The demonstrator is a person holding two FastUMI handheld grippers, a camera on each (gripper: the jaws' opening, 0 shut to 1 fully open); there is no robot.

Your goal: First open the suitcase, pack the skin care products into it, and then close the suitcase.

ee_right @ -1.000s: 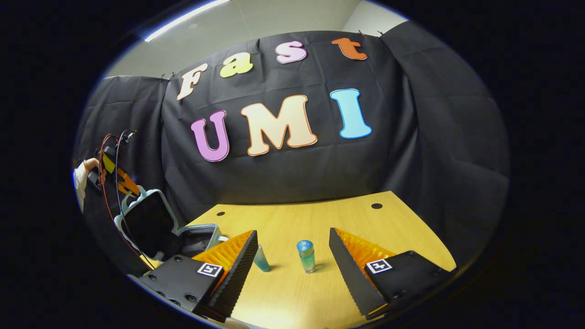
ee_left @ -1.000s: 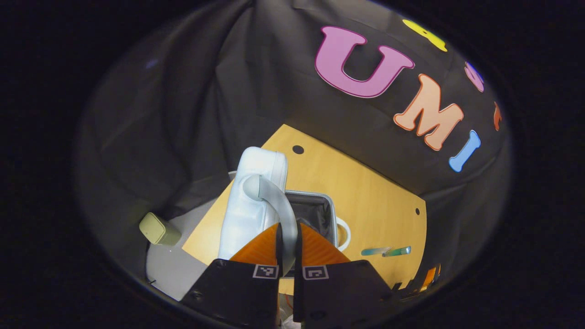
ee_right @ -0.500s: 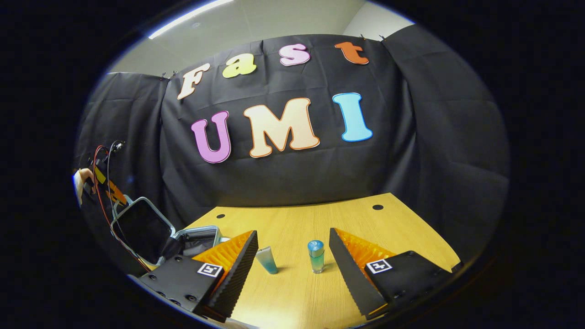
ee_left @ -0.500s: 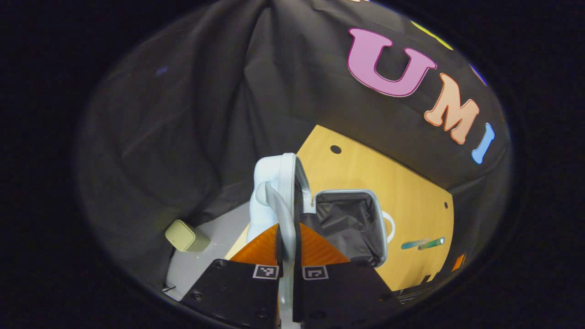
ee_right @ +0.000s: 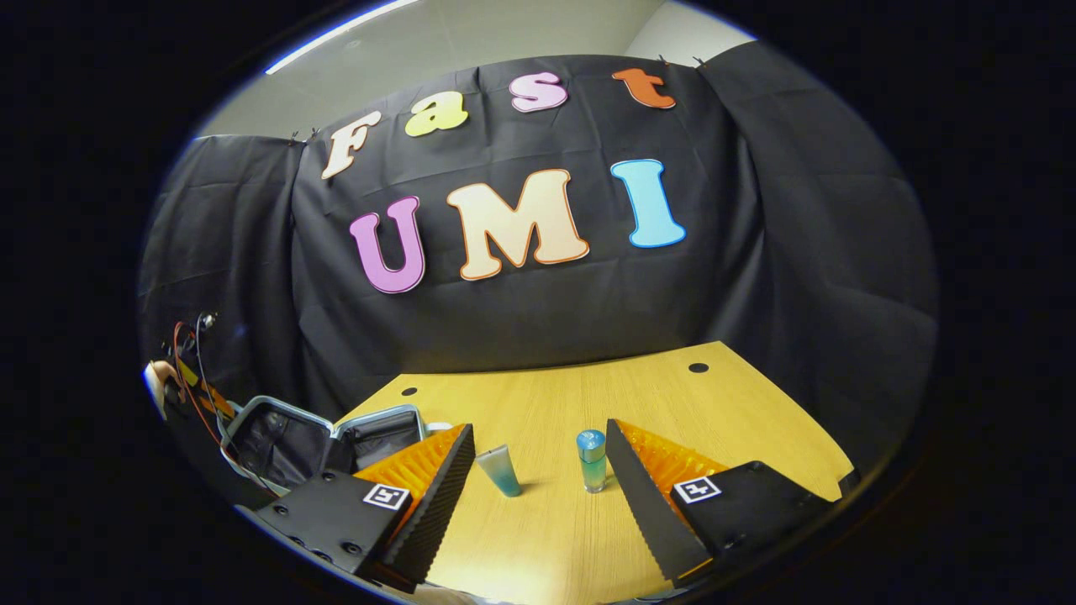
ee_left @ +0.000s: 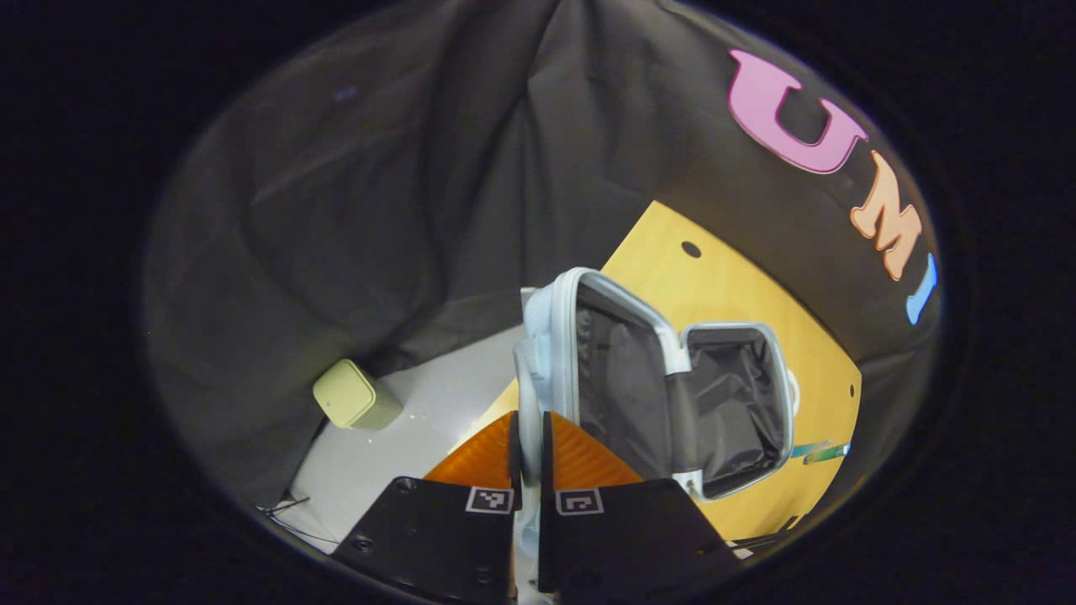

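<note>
Suitcase lid [ee_left: 618, 370] has swung further open beside its base [ee_left: 740, 403], left hand-held gripper [ee_left: 530, 437] still clamping the handle [ee_left: 528, 395]; right hand-held gripper [ee_right: 538, 479] gapes near the bottle [ee_right: 592, 460], so packing comes next.

Pale blue suitcase [ee_left: 672, 370] lying open on the counter [ee_right: 555, 403], dark lining showing, tube [ee_right: 500, 470] and capped bottle [ee_right: 592, 460] upright beside it

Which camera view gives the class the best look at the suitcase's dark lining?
The left gripper view: the open suitcase sits close, both lined halves facing the camera, with the left gripper shut on its handle. In the right gripper view the suitcase appears small at the table's far left, partly hidden by a finger.
</note>
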